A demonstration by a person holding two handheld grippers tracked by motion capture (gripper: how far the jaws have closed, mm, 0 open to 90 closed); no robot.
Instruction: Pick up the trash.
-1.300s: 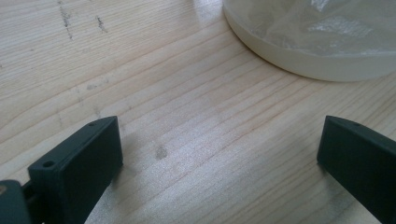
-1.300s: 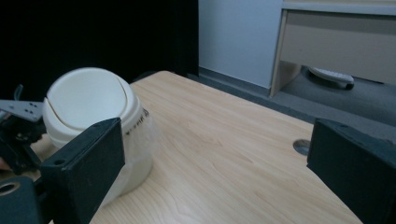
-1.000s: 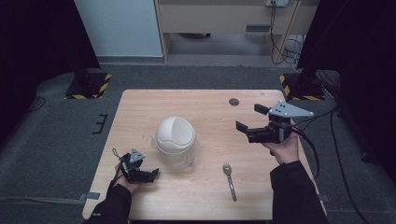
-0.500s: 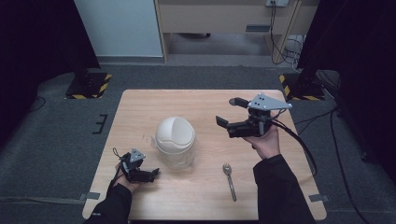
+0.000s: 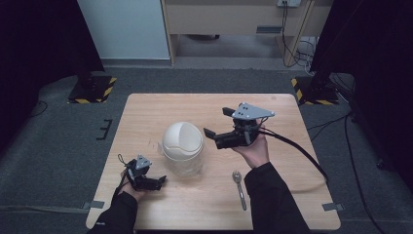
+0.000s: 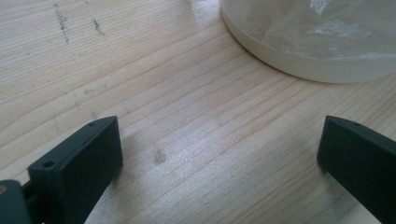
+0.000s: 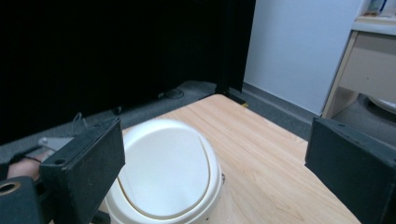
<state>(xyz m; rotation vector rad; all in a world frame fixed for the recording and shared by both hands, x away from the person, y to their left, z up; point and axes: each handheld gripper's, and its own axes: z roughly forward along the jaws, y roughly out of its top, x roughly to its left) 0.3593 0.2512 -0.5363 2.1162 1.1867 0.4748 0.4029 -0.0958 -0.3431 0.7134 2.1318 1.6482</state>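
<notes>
Hovering beside the white-lidded container (image 5: 182,144), right gripper (image 5: 217,127) wide apart, empty, left gripper (image 5: 163,180) likewise, resting on table (image 5: 272,195)

Your left tool (image 5: 158,181) rests low by your left hand (image 5: 127,187), jaws spread wide, while your right tool (image 5: 216,124), raised in your right hand (image 5: 253,151), gapes too.

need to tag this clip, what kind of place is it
Probably a lab or recording room, not a home: a lone wooden table on grey carpet, black curtains at the sides, and hazard-striped stand bases on the floor.
</notes>
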